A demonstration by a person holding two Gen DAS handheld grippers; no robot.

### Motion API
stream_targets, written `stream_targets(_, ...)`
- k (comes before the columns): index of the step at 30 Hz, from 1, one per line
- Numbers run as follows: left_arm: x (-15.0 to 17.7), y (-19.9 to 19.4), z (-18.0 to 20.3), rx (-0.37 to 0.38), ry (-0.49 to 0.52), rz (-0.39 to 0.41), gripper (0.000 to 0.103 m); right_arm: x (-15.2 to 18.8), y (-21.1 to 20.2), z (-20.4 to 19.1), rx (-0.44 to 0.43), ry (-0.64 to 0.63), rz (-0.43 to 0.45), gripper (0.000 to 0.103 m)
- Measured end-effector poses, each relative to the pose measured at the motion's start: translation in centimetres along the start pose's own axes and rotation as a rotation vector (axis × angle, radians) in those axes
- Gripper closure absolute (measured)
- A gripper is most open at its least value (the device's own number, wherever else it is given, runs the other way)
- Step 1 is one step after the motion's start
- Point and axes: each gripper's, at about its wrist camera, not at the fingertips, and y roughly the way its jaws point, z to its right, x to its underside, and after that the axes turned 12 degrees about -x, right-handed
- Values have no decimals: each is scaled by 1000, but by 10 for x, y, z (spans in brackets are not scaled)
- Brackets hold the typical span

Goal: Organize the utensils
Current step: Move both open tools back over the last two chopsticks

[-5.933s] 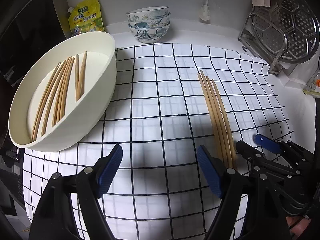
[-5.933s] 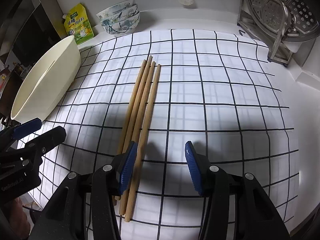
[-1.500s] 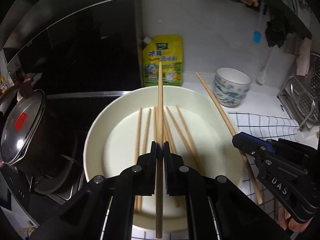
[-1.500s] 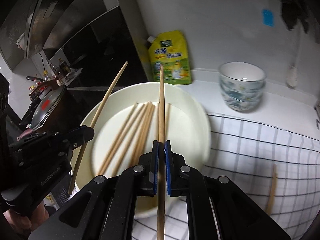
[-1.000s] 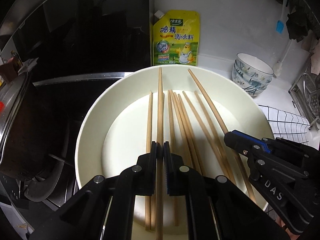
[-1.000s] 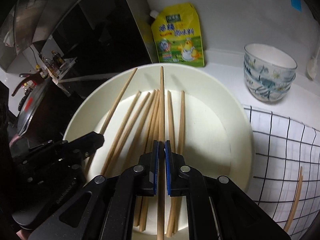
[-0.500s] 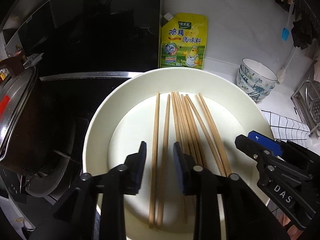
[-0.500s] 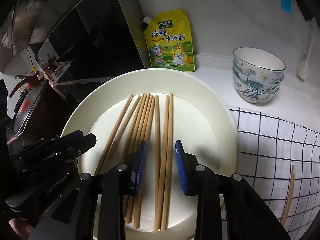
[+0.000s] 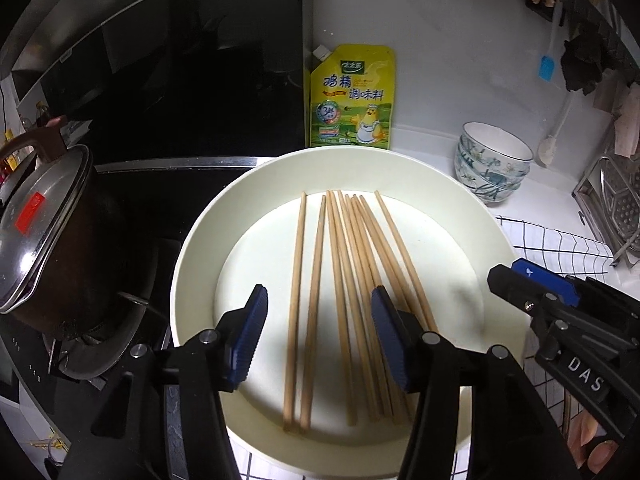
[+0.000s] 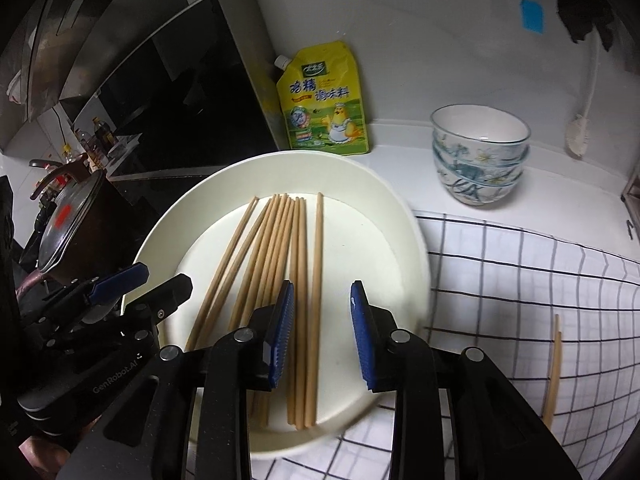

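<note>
Several wooden chopsticks (image 9: 352, 280) lie side by side in the big cream bowl (image 9: 200, 248); they also show in the right wrist view (image 10: 298, 272), inside the same bowl (image 10: 408, 240). My left gripper (image 9: 318, 338) is open and empty above the bowl's near side. My right gripper (image 10: 322, 322) is open and empty over the bowl's right part, and it shows at the right of the left wrist view (image 9: 532, 280). Two chopsticks (image 10: 554, 372) lie on the checked cloth (image 10: 520, 280) at the right.
A yellow seasoning pouch (image 9: 352, 100) leans on the back wall. Stacked patterned bowls (image 10: 480, 160) stand right of it. A lidded dark pot (image 9: 44, 232) sits on the black stove at the left. A metal rack (image 9: 616, 204) is at the far right.
Both grippers let go of their chopsticks, which now lie in the bowl, then opened wider and drew back a little.
</note>
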Motion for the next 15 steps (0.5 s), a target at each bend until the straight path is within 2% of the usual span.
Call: stream_targets(15, 14, -40, 35, 44, 31, 34, 37, 35, -60, 30, 61, 32, 35, 68)
